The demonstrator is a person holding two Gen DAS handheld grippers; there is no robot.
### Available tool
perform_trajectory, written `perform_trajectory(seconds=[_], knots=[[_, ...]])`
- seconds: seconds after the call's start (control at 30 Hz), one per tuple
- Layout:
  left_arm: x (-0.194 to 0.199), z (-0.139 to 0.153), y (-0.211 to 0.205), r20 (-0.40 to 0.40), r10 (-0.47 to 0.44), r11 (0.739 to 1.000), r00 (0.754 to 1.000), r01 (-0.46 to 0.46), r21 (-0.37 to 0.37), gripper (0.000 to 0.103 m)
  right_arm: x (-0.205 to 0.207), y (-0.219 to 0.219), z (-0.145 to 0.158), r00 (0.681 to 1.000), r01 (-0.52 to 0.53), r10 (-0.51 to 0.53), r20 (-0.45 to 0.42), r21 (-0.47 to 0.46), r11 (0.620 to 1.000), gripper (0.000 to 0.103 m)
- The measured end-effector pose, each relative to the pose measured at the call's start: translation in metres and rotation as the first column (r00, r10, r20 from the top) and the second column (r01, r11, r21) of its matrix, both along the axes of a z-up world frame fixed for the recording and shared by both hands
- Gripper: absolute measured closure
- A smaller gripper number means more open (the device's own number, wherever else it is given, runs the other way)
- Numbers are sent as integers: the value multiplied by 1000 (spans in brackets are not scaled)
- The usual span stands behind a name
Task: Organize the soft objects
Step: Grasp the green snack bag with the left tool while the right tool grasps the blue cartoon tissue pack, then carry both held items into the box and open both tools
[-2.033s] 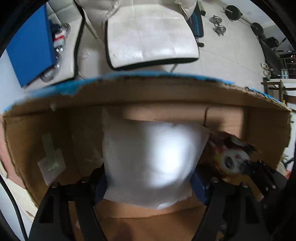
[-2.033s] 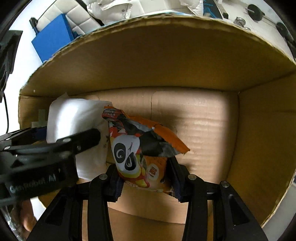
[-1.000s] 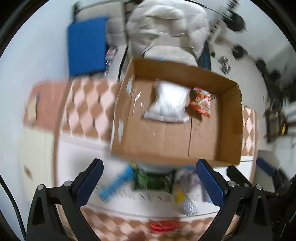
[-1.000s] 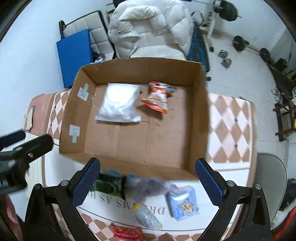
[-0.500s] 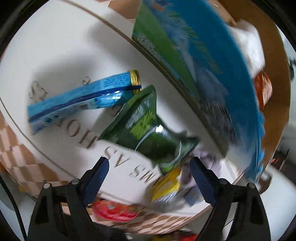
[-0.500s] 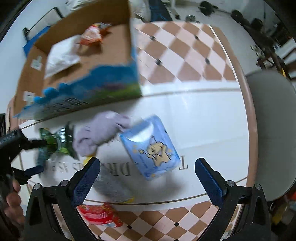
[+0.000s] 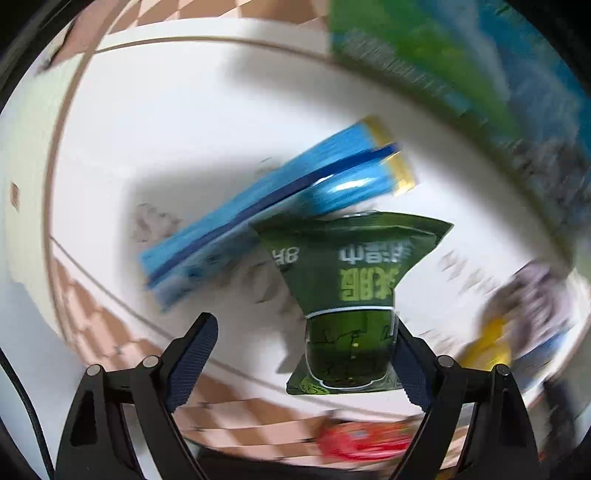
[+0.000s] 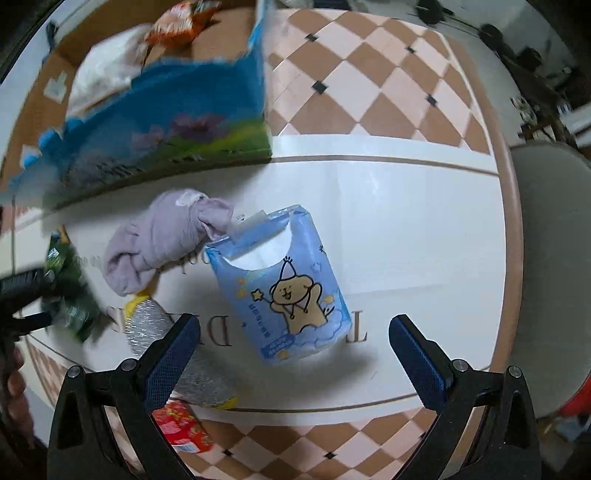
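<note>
Blue pads, right gripper [image 8: 293,350]: spread wide and empty, hovering just above the near end of the tissue pack.
Left gripper [image 7: 303,354]: jaws apart; the green snack pouch [image 7: 351,291] sat between them against the right pad [image 7: 410,365], with a clear gap to the left pad. Whether it was gripped I could not tell.
Tissue pack [image 8: 282,284]: light blue with a cartoon dog, lying flat on the white band of the table [image 8: 406,229], centred between the right gripper's fingers.
Silver pouch [image 8: 162,343]: near left, partly under the right gripper's left finger.
Red packet [image 8: 181,428]: nearest the table edge, on the checkered border.
Lilac cloth [image 8: 166,232]: bunched, touching the tissue pack's far left corner.
Blue wrapper [image 7: 266,218]: long, lying just beyond the green pouch, its edge tucked under the pouch's top.
Cardboard box [image 8: 166,122]: far left, already holding a white bag [image 8: 103,81] and an orange snack bag [image 8: 177,26].
Step judged: picking up the next two items for the box.
Doing it well: lower the right gripper squarely over the tissue pack's middle, clear of the cloth, and squeeze gently, since it should compress; centre the pouch in the left jaws before closing.
</note>
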State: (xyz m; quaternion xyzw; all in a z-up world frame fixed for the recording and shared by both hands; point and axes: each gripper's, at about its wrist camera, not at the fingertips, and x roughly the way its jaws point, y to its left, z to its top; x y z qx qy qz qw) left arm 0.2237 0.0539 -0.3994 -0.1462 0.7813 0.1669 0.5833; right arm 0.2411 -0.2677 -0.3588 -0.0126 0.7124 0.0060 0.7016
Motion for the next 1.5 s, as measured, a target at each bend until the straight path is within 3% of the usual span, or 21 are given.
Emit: perform_trajectory(seconds=[0.17, 0.2, 0.23, 0.3, 0.33, 0.4, 0.47, 0.67, 0.9, 1.0, 1.07, 1.2, 1.27, 1.37, 1.5], knots=[[-7, -6, 5, 20, -30, 1000, 999, 30, -6, 16, 15, 11, -30, 994, -70, 68, -81, -14, 997, 0], [-6, -6, 0, 33, -50, 999, 998, 50, 2, 21, 16, 12, -35, 993, -74, 73, -95, -7, 997, 1], [-5, -5, -4, 44, -75, 997, 996, 74, 10, 34, 17, 13, -39, 992, -76, 75, -106, -5, 997, 4], [-2, -4, -21, 68, -144, 990, 987, 144, 13, 58, 16, 13, -45, 990, -71, 68, -124, -18, 997, 23], [-4, -3, -28, 67, -178, 984, 982, 177, 31, 61, 13, 12, -47, 989, -71, 67, -132, -30, 997, 32], [-9, 1, -44, 72, -258, 965, 963, 253, 74, 63, 7, 7, -46, 990, -53, 49, -136, -27, 998, 45], [-19, 2, -62, 64, -338, 939, 939, 332, 83, 64, -4, 1, -43, 989, -34, 31, -143, -19, 999, 49], [-47, -5, -107, 35, -477, 871, 878, 467, 155, 62, -52, -12, -47, 977, -7, 13, -213, 27, 1000, 51], [-60, -13, -110, 47, -450, 884, 892, 438, 162, 59, -71, -29, -54, 977, 47, -39, -208, 34, 998, 45], [-61, -12, -91, 53, -443, 889, 895, 431, 154, 59, -69, -31, -52, 977, 53, -46, -210, 29, 998, 44], [-68, -20, -55, 58, -435, 894, 899, 423, 149, 59, -64, -29, -48, 976, 51, -46, -213, 17, 999, 44], [-68, -14, -47, 63, -419, 902, 906, 408, 144, 62, -76, -14, -56, 974, 37, -38, -224, -8, 999, 43], [-69, -4, -45, 72, -416, 904, 906, 403, 143, 67, -78, -14, -63, 973, 29, -32, -230, -18, 999, 44], [-73, 21, -49, 121, -423, 904, 898, 408, 128, 69, -80, -8, -58, 978, 19, -22, -206, -18, 1000, 62], [-65, 89, -53, 255, -424, 905, 869, 411, 106, 69, -80, 0, -11, 990, 15, -4, -140, 77, 997, 64]])
